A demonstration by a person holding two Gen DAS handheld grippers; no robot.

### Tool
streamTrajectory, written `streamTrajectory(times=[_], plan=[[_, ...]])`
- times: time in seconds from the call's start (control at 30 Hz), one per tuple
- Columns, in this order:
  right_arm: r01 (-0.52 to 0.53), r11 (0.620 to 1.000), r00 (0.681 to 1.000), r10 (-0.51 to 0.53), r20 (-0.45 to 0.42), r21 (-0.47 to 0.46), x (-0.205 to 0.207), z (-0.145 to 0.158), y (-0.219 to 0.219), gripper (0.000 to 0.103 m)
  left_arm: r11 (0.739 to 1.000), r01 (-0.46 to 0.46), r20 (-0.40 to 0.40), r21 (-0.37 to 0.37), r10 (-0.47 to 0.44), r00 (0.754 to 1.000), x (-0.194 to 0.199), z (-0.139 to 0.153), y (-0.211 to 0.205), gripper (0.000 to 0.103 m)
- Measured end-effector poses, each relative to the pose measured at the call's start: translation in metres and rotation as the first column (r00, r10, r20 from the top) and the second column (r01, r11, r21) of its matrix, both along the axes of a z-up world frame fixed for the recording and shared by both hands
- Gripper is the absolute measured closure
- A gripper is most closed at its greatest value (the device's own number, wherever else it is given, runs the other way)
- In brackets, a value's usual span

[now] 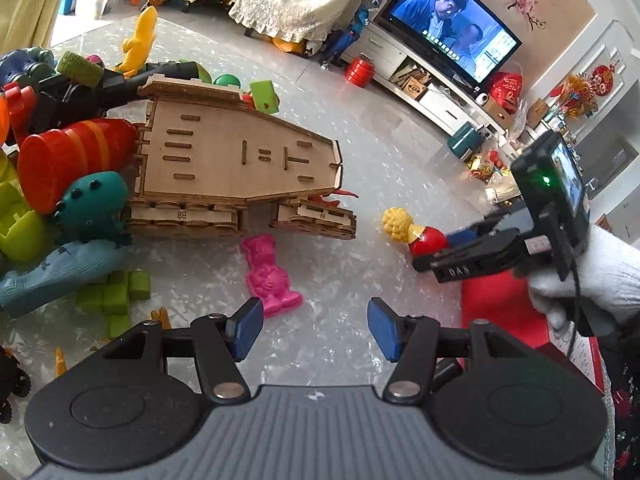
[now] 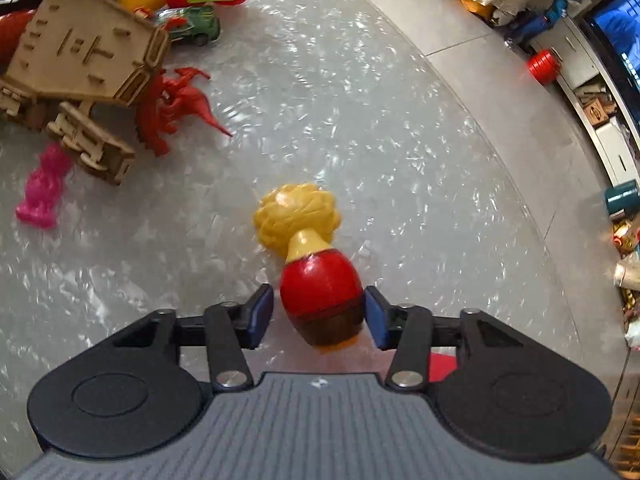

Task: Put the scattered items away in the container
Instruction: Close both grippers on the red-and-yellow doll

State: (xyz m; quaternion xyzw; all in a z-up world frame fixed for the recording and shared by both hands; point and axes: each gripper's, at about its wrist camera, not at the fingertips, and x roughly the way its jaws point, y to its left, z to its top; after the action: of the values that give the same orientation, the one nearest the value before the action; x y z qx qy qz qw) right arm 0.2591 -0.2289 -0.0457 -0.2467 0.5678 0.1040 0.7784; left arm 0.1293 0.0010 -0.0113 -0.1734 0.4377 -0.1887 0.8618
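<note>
- Your right gripper (image 2: pixel 319 316) brackets a doll (image 2: pixel 316 276) with yellow hair and a red body, lying on the glossy table (image 2: pixel 360 120). The fingers sit close beside it; whether they touch it is hard to tell.
- Your left gripper (image 1: pixel 316 328) hangs empty, fingers wide apart.
- The red container (image 1: pixel 496 304) is mostly hidden behind your right gripper.
- A wooden model (image 1: pixel 236 160) covers a red dinosaur (image 2: pixel 176 100).

A television (image 1: pixel 452 20) plays above a white cabinet (image 1: pixel 404 68).
</note>
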Motion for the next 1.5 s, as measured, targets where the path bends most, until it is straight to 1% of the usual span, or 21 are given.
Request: streamTrajectory(times=[0.07, 0.17, 0.27, 0.37, 0.47, 0.6, 0.67, 0.77, 0.87, 0.9, 0.93, 0.97, 1.1, 1.27, 1.37, 1.4, 1.43, 1.5], plan=[[-0.009, 1.0, 1.0, 0.009, -0.006, 0.01, -0.008, 0.001, 0.002, 0.061, 1.0, 0.0, -0.003, -0.002, 0.0, 1.0, 0.0, 0.0, 0.0, 0.043], [-0.034, 0.998, 0.999, 0.033, 0.022, 0.052, -0.029, 0.007, 0.011, 0.061, 1.0, 0.003, -0.003, -0.007, -0.003, 1.0, -0.001, 0.001, 0.0, 0.043], [-0.078, 0.99, 0.996, 0.072, 0.058, 0.115, -0.062, 0.017, 0.025, 0.062, 1.0, 0.015, -0.019, -0.013, -0.015, 1.0, -0.002, -0.003, 0.0, 0.043], [-0.131, 0.972, 0.988, 0.113, 0.102, 0.193, -0.103, 0.03, 0.035, 0.062, 0.999, 0.025, -0.046, -0.023, -0.026, 0.999, -0.001, -0.009, -0.002, 0.043], [-0.16, 0.959, 0.983, 0.132, 0.13, 0.233, -0.139, 0.03, 0.044, 0.062, 0.999, 0.032, -0.072, -0.032, -0.034, 0.997, 0.001, -0.015, -0.005, 0.043], [-0.162, 0.943, 0.976, 0.11, 0.188, 0.29, -0.174, 0.022, 0.047, 0.06, 0.998, 0.042, -0.108, -0.044, -0.046, 0.993, 0.003, -0.023, -0.009, 0.042], [-0.165, 0.933, 0.97, 0.095, 0.222, 0.321, -0.184, 0.02, 0.045, 0.055, 0.998, 0.045, -0.125, -0.05, -0.051, 0.991, 0.005, -0.027, -0.012, 0.042], [-0.156, 0.932, 0.965, 0.073, 0.253, 0.327, -0.191, 0.012, 0.044, 0.055, 0.997, 0.049, -0.143, -0.055, -0.057, 0.988, 0.008, -0.031, -0.017, 0.042], [-0.137, 0.925, 0.963, 0.042, 0.265, 0.353, -0.194, 0.003, 0.042, 0.056, 0.997, 0.059, -0.146, -0.045, -0.065, 0.987, 0.009, -0.034, -0.022, 0.042], [-0.134, 0.922, 0.962, 0.033, 0.271, 0.362, -0.196, 0.0, 0.042, 0.058, 0.997, 0.061, -0.146, -0.049, -0.068, 0.987, 0.01, -0.034, -0.023, 0.042], [-0.135, 0.92, 0.96, 0.03, 0.277, 0.367, -0.197, -0.001, 0.042, 0.062, 0.997, 0.063, -0.147, -0.054, -0.071, 0.987, 0.01, -0.034, -0.025, 0.042], [-0.135, 0.919, 0.959, 0.027, 0.283, 0.371, -0.198, -0.003, 0.043, 0.063, 0.996, 0.065, -0.149, -0.06, -0.074, 0.986, 0.011, -0.034, -0.026, 0.042], [-0.148, 0.918, 0.948, 0.025, 0.318, 0.369, -0.204, -0.006, 0.046, 0.063, 0.994, 0.086, -0.145, -0.067, -0.095, 0.985, 0.01, -0.034, -0.034, 0.042], [-0.135, 0.911, 0.941, -0.005, 0.337, 0.391, -0.211, -0.005, 0.046, 0.063, 0.993, 0.096, -0.135, -0.065, -0.104, 0.985, 0.007, -0.035, -0.034, 0.045], [-0.123, 0.909, 0.941, -0.02, 0.338, 0.398, -0.213, -0.007, 0.044, 0.063, 0.993, 0.096, -0.138, -0.071, -0.105, 0.985, 0.006, -0.036, -0.033, 0.053], [-0.121, 0.91, 0.94, -0.023, 0.34, 0.397, -0.214, -0.008, 0.044, 0.063, 0.994, 0.093, -0.138, -0.065, -0.101, 0.985, 0.005, -0.037, -0.033, 0.059], [-0.119, 0.91, 0.94, -0.026, 0.341, 0.397, -0.215, -0.009, 0.043, 0.063, 0.994, 0.094, -0.139, -0.064, -0.102, 0.985, 0.005, -0.037, -0.033, 0.062], [-0.113, 0.909, 0.939, -0.035, 0.342, 0.401, -0.216, -0.01, 0.04, 0.063, 0.993, 0.103, -0.14, -0.063, -0.111, 0.984, 0.003, -0.036, -0.034, 0.066]])
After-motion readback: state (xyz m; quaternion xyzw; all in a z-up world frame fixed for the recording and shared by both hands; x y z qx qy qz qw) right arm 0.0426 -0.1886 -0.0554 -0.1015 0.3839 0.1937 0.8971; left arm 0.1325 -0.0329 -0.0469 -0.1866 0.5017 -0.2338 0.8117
